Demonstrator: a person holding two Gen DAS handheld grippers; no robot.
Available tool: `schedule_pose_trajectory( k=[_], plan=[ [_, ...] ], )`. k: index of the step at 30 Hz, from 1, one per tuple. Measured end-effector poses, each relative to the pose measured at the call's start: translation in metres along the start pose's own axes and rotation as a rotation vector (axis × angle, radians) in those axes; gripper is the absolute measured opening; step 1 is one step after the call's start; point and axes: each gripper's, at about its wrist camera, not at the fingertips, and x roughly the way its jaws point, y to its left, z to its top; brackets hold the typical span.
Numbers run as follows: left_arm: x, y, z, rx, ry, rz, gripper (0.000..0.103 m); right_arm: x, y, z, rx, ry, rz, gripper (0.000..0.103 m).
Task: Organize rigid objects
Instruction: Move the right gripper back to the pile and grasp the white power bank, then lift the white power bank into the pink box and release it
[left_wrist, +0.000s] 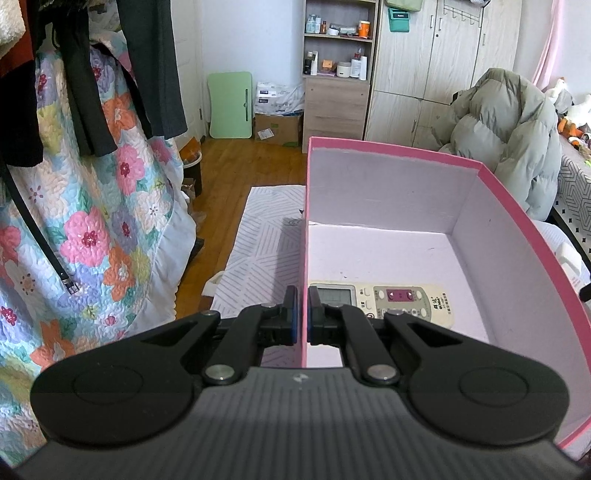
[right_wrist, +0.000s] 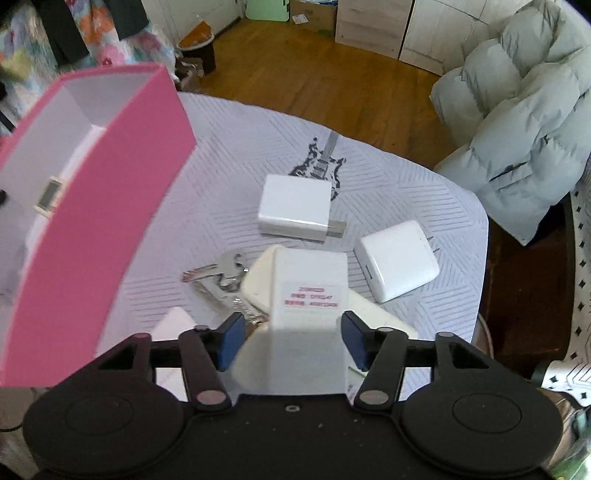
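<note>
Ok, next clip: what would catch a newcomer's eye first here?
The pink box dominates: the left gripper is clamped on its side wall, with a remote control lying inside. On the patterned tablecloth, the right gripper straddles a white labelled device, with keys and two white chargers just beyond.
</note>
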Motion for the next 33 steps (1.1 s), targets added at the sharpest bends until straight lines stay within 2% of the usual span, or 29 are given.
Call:
schedule_pose_trajectory(
  k=[4, 9, 12, 14, 16, 17, 21, 27, 30, 33],
  plan=[
    [0.0, 0.001, 0.0, -0.005, -0.003, -0.001, 0.004, 0.018, 0.005, -0.001, -0.034, 0.023, -0.052, 0.069],
    [-0.001, 0.002, 0.0, -0.006, -0.006, -0.001, 0.004, 0.022, 0.0, 0.0, -0.011, 0.009, -0.045, 0.07],
    [-0.001, 0.002, 0.0, -0.006, -0.006, -0.002, 0.004, 0.026, 0.0, 0.0, 0.01, -0.003, -0.039, 0.077],
    [-0.001, 0.003, 0.0, -0.001, -0.01, 0.004, 0.004, 0.025, 0.008, -0.002, -0.037, -0.01, -0.062, 0.073],
    [-0.001, 0.003, 0.001, -0.003, -0.01, 0.001, 0.004, 0.021, 0.014, -0.004, -0.051, -0.014, -0.073, 0.061],
    [-0.002, 0.003, 0.0, -0.003, -0.01, 0.0, 0.004, 0.017, 0.015, -0.005, -0.048, -0.019, -0.074, 0.061],
    [-0.002, 0.003, 0.0, -0.002, -0.011, 0.002, 0.004, -0.008, 0.026, -0.01, -0.08, -0.103, -0.089, 0.061],
    [-0.002, 0.003, 0.0, -0.001, -0.011, 0.003, 0.004, -0.053, 0.048, -0.02, -0.104, -0.26, -0.057, 0.061],
    [-0.001, 0.003, 0.0, 0.002, -0.011, 0.006, 0.004, -0.06, 0.059, -0.029, -0.139, -0.341, -0.092, 0.061],
    [-0.002, 0.003, 0.0, 0.004, -0.011, 0.006, 0.004, -0.065, 0.062, -0.031, -0.129, -0.373, -0.06, 0.061]
  ],
)
